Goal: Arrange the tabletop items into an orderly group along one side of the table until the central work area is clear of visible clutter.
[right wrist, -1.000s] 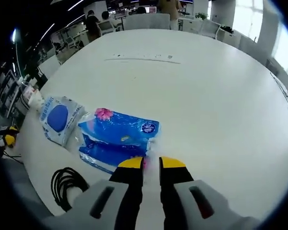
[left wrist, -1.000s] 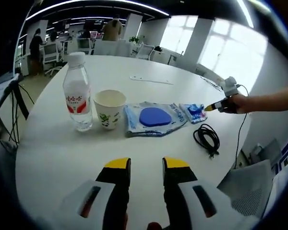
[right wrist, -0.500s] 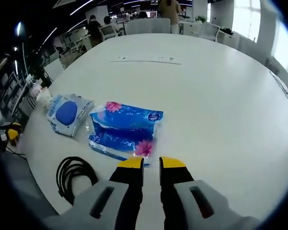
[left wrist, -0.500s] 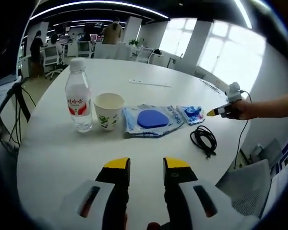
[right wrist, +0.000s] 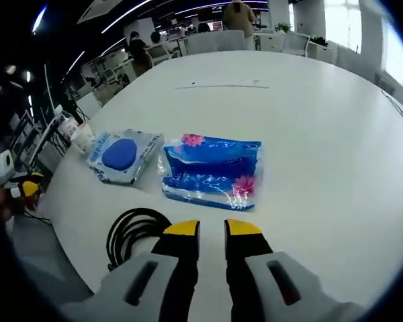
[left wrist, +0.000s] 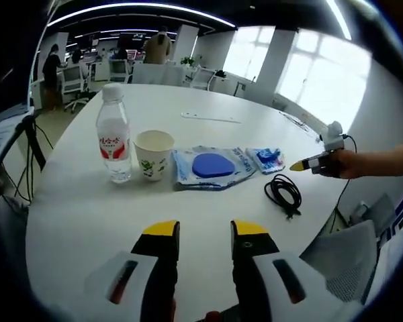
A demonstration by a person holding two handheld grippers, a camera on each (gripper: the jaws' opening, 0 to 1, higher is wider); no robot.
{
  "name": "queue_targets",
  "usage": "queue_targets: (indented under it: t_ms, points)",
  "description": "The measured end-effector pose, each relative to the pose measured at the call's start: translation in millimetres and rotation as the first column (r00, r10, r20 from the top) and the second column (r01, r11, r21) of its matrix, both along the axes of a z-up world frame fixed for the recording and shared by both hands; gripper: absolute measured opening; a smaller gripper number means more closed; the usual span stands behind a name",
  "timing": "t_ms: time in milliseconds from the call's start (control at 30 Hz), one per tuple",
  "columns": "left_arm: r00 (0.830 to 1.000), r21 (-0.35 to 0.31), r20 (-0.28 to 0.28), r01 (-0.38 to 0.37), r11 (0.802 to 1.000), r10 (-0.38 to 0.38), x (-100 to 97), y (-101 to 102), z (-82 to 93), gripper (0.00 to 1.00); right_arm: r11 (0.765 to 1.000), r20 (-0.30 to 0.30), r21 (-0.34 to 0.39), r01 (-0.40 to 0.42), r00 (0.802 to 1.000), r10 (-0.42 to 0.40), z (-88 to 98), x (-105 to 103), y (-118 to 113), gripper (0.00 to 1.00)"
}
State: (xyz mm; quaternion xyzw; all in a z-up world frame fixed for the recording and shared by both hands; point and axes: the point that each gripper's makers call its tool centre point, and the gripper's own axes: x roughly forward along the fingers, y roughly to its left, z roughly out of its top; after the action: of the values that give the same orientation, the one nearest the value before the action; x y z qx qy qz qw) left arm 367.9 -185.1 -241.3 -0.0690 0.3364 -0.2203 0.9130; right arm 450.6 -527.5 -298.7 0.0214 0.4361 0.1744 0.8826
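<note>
On the round white table a row runs from a water bottle through a paper cup and a clear packet with a blue pad to a blue tissue pack. A coiled black cable lies nearer the edge. My left gripper hovers open over bare table, short of the row. My right gripper, jaws almost together and holding nothing, sits back from the tissue pack, with the cable at its left and the blue-pad packet beyond. A hand holds that gripper off the table's right edge.
A thin pale strip lies far out on the table. Office chairs, desks and people stand beyond the far edge. A grey chair sits close by the near right edge. A cord trails along the table's right rim.
The right gripper has drawn back from the tissue pack, which was at its jaw tips one second ago. The left gripper has hardly moved.
</note>
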Motion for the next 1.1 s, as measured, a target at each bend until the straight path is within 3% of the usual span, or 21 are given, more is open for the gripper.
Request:
queue_targets:
  t_ms: [300, 467, 767, 1100]
  points:
    - [1.0, -0.011, 0.0, -0.004, 1.0, 0.004, -7.3, 1, 0.7, 0.29, 0.998, -0.021, 0.058, -0.017, 1.0, 0.019, -9.2, -9, 13, 0.2]
    - [1.0, -0.015, -0.003, -0.002, 1.0, 0.002, -9.9, -2, -1.2, 0.29, 0.995, -0.051, 0.06, -0.084, 0.995, 0.087, -18.6, -21, 26, 0.24]
    - [1.0, -0.019, -0.004, -0.006, 1.0, 0.006, -11.9, -3, 0.0, 0.29, 0.995, -0.094, 0.002, -0.097, 0.991, 0.097, -37.2, -29, 24, 0.15]
    - [1.0, -0.018, -0.004, -0.017, 1.0, 0.017, -11.5, 1, 0.3, 0.28, 0.999, -0.096, -0.003, -0.053, 0.994, 0.053, -37.3, -28, 19, 0.03]
